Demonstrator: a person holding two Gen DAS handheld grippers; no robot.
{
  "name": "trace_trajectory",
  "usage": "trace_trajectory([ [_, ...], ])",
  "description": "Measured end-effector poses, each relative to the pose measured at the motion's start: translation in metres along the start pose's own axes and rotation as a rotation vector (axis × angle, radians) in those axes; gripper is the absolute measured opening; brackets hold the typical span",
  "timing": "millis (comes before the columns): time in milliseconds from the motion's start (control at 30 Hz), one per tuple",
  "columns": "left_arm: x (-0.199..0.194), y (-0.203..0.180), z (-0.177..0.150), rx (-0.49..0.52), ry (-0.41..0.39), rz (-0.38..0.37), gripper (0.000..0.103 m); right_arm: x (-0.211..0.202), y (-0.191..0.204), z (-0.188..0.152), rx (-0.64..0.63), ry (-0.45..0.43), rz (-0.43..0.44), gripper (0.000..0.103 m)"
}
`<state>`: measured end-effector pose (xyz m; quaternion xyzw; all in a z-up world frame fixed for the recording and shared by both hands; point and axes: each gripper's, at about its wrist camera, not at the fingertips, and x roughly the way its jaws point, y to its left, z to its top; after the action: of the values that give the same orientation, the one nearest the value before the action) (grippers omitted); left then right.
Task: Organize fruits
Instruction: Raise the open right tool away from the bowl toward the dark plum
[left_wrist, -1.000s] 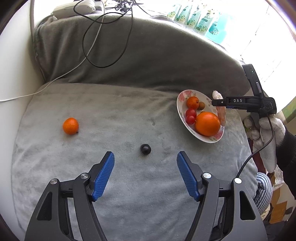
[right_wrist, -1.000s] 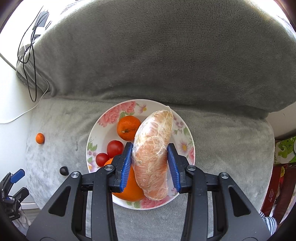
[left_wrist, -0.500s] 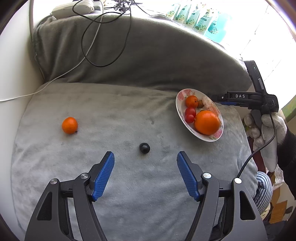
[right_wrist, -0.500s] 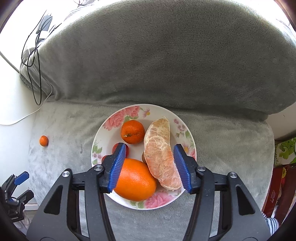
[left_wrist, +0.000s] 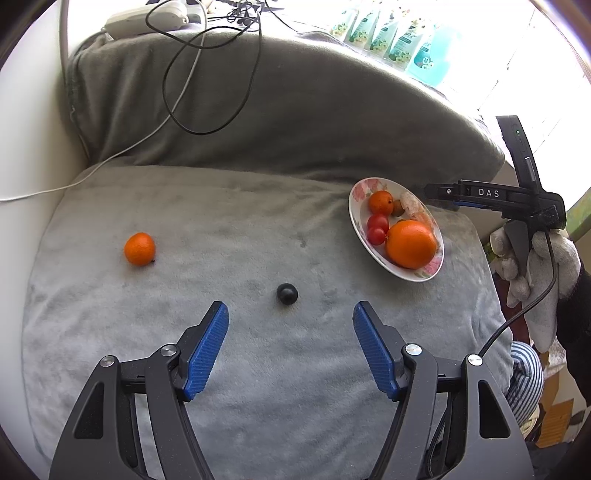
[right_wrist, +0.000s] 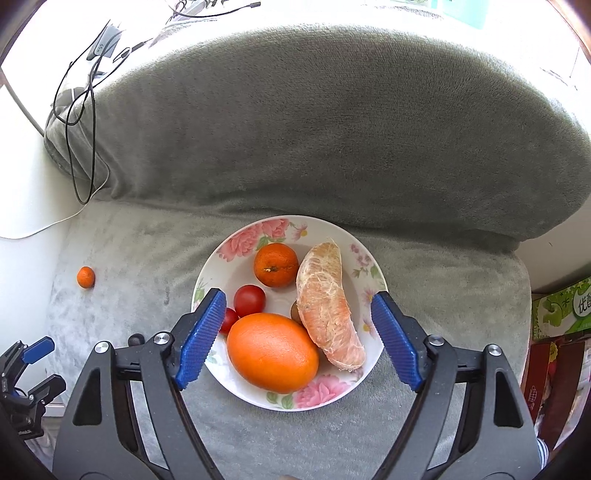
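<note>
A flowered plate (right_wrist: 321, 223) on the grey cushion holds a big orange (right_wrist: 273, 356), a small mandarin (right_wrist: 276, 264), two red tomatoes (right_wrist: 250, 300) and a peeled pomelo segment (right_wrist: 325, 306). My right gripper (right_wrist: 299, 295) hovers over the plate, its jaws opening. The segment lies free below them, and neither pad touches it. My left gripper (left_wrist: 290, 306) stands open and empty just short of a small dark fruit (left_wrist: 287, 293). A loose mandarin (left_wrist: 139, 249) lies further left. The plate (left_wrist: 356, 206) sits at the right in the left wrist view.
A thick grey back cushion (left_wrist: 295, 110) rises behind the seat, with black and white cables (left_wrist: 207, 74) draped over it. Green bottles (left_wrist: 388, 37) stand beyond it. A gloved hand (left_wrist: 535, 266) holds the right gripper. Cartons (right_wrist: 561, 306) stand off the cushion's right edge.
The right gripper let go of the pomelo segment, which now lies on the plate. Its jaws spread wide and it rose a little. The left gripper stayed still.
</note>
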<state>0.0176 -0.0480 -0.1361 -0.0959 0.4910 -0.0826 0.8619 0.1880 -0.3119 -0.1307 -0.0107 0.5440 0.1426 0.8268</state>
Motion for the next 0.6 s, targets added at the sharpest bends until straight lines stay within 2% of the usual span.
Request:
trace_trajectory([
  [267,-0.005,0.001,-0.002,-0.009,-0.007,0.004,0.070,-0.022,0.020,-0.006,-0.042,-0.055,-0.054,0.084],
  [600,-0.013,0.011,-0.008,-0.026,-0.020,0.018,0.070,-0.042,0.053,-0.009,-0.094,-0.107,-0.054,0.084],
])
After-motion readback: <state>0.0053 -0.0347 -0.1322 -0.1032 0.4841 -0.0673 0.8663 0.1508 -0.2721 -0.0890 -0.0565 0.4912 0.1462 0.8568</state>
